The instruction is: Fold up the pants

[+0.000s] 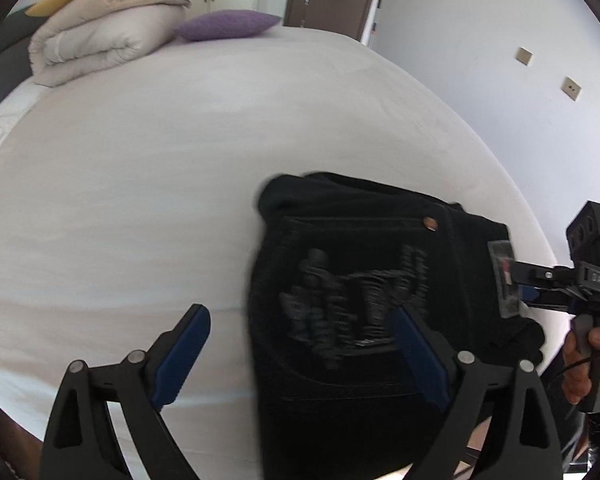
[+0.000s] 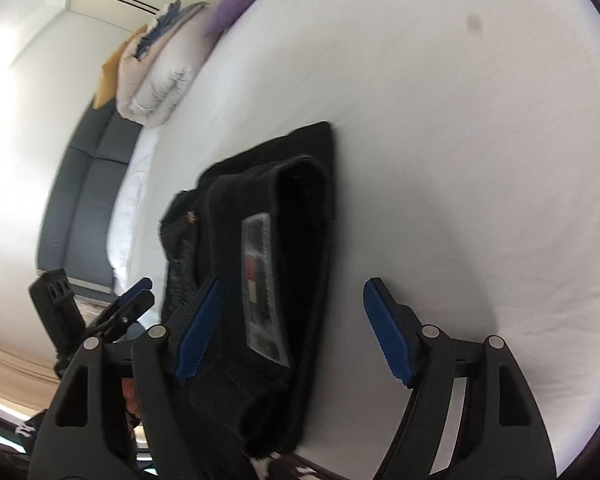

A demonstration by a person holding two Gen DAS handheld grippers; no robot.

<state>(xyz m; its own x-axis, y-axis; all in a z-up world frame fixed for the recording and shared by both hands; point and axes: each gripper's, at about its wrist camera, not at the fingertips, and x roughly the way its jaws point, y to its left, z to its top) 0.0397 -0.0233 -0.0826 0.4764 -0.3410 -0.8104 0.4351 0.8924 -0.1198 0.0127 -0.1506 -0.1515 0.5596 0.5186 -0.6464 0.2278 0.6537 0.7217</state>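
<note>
Already we see the black pants (image 1: 364,280) folded into a compact bundle on the bed (image 1: 140,200), long axis running away ahead of our released right gripper (image 2: 292,328), while our left gripper (image 1: 300,356), equally near, also gapes empty.

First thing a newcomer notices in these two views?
The black pants, folded into a compact bundle near the edge of the white bed, label side showing. Both grippers, left and right, hang open over it, gripping nothing. At the far end, a folded duvet beside a purple pillow.
</note>
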